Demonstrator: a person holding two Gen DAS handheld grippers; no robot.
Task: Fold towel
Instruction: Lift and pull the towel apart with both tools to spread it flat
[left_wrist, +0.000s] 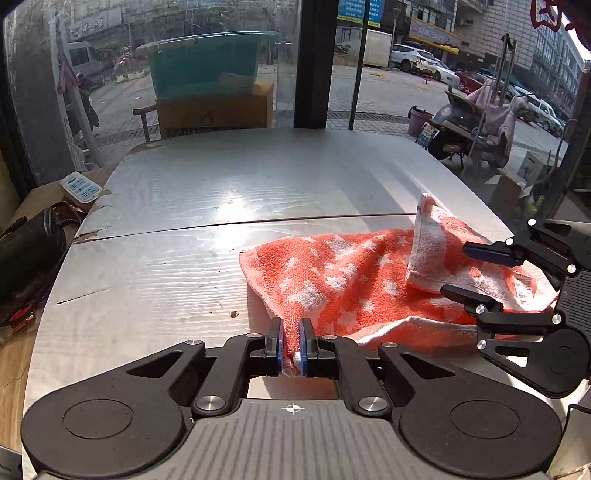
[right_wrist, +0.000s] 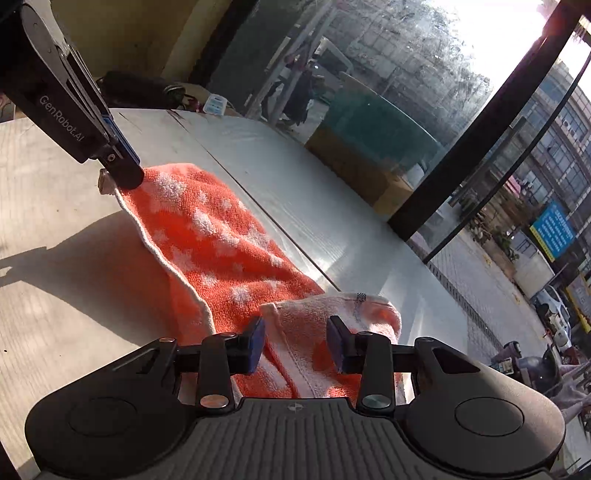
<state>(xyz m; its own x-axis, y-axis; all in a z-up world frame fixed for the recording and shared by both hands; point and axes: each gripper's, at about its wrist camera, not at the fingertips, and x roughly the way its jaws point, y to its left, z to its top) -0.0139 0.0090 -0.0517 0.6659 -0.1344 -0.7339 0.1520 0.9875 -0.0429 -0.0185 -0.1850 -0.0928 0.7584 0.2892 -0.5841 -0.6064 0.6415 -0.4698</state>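
Orange towel (left_wrist: 343, 280) spread rumpled on the silver bench (left_wrist: 184, 266). Left gripper (left_wrist: 291, 345) pinched tight on one towel corner, likely to anchor it for folding. Right gripper (right_wrist: 295, 343) with fingers spread wide around the turned-up pale corner, holding nothing yet.

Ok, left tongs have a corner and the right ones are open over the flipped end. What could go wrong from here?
1. The left tongs pinch only a thin bit of the towel; a pull might slip it free.
2. The right tongs straddle the turned-over white end, so closing may grab two layers.
3. The towel lies near the table edge and could slide off.
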